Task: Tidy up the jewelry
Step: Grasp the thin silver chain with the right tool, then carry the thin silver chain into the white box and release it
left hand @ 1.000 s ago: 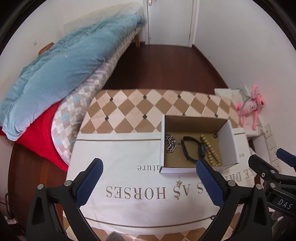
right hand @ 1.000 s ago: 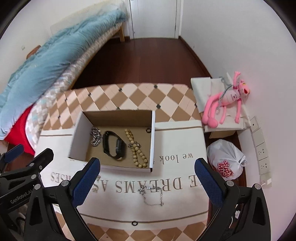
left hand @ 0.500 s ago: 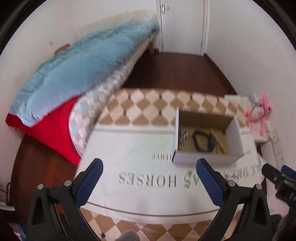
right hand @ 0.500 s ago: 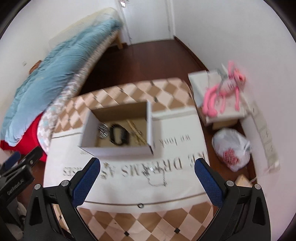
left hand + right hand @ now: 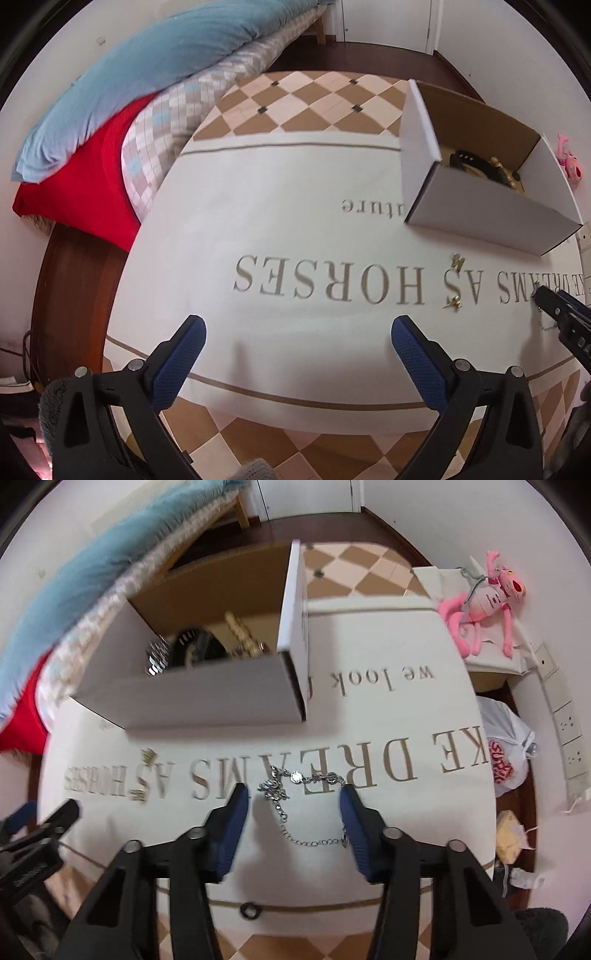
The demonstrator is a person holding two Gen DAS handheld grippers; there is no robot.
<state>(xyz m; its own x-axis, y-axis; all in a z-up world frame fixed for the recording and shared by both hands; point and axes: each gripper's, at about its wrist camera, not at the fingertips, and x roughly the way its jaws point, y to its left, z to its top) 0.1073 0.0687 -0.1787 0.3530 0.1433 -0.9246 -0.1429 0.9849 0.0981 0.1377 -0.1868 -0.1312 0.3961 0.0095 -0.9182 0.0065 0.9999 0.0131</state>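
The silver chain bracelet (image 5: 295,805) lies loose on the printed cloth over the surface (image 5: 424,738), just in front of the white box (image 5: 207,701) that already holds other pieces. My right gripper (image 5: 293,797) straddles it, jaws just been closing, pads not yet pinching, so it's still unheld. My left gripper (image 5: 295,332) hangs spread wide over bare cloth, empty, near two small gold earrings (image 5: 456,280).

You have one cardboard box (image 5: 207,698) on the cloth, with three pieces inside it: one silver chain (image 5: 158,660), one black band (image 5: 195,646) and one string of gold beads (image 5: 243,637). Outside it lie one silver bracelet (image 5: 295,801), two small gold earrings (image 5: 457,260) (image 5: 455,303) and one dark ring (image 5: 249,911).
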